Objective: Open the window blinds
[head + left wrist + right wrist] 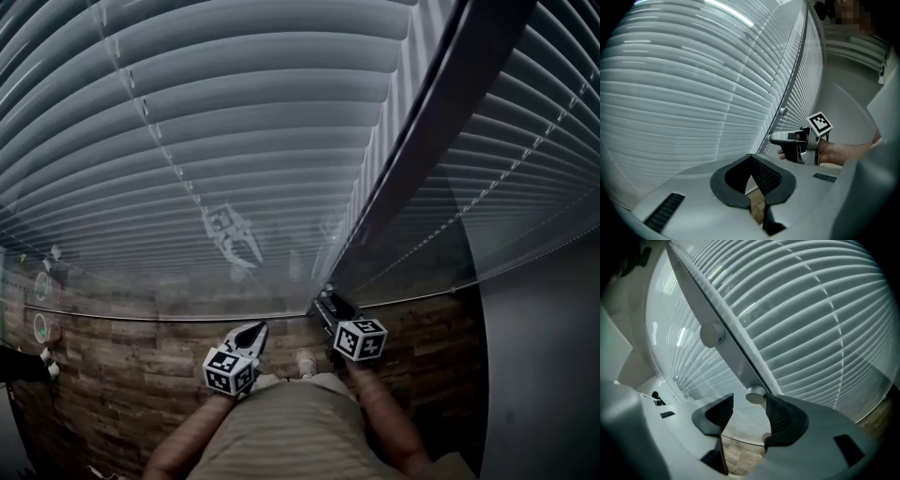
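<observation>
Since the blinds point(234, 112) hang with their slats shut flat on both sides of the dark frame post point(427, 131), the opening looks barely begun; the step in hand seems to be reaching for a control. The right gripper point(747, 404) sits against the post's lower end, jaws wide apart and gripping nothing, with a small round knob point(756, 397) on the post just ahead of the tips, nearer one pad. The left gripper point(751, 159) hangs beside the post, jaws together and empty. Next, the right jaws likely must centre on that knob and close; whether it turns or slides I cannot tell. Below the post lies a wood-plank floor point(122, 375); beyond it, a plain grey wall point(544, 375).
</observation>
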